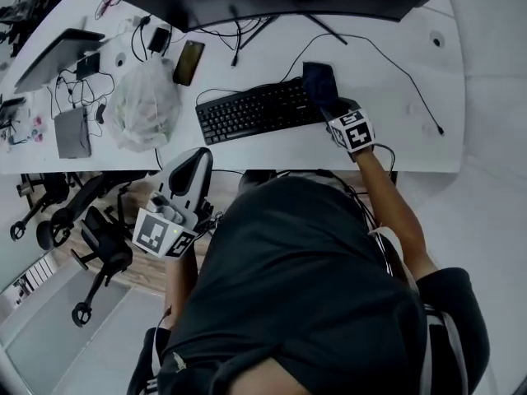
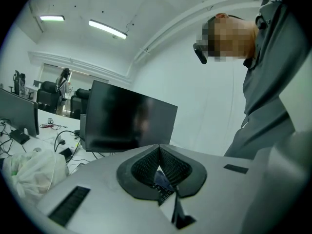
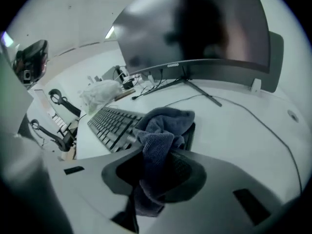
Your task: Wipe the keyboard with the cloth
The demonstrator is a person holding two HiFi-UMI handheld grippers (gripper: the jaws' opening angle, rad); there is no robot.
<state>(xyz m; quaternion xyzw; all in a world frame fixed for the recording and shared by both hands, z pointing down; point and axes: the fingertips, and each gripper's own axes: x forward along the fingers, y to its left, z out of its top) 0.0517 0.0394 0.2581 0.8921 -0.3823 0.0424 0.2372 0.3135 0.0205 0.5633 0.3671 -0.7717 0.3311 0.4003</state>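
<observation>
Between the jaws of the right tool (image 3: 157, 165) sits a bunched dark blue cloth (image 3: 163, 126). The jaws pinch it tight, and its loose end spills ahead of the tips onto the right end of the black keyboard (image 3: 113, 125). The keyboard stretches away to this tool's left across the white bench (image 3: 234, 130). Ahead of the tool stands a wide curved monitor (image 3: 195, 28) on a splayed foot. A thin black cable (image 3: 263, 123) runs from under the monitor across the bare bench on the tool's right.

Past the keyboard's far end, well to the left of the right tool, lies a crumpled translucent plastic bag (image 1: 144, 101). It is full, but what is in it cannot be told. Just beyond the bag a phone (image 1: 188, 62) lies flat, and farther left are a closed grey laptop (image 1: 56, 58) and a tangle of leads.

The left tool (image 1: 196, 161) is held off the bench, short of its near edge and close to the person's body. Its jaws are pressed together at the tips with nothing between them. Below and left of it, black office chairs (image 1: 90, 237) stand on the floor.
</observation>
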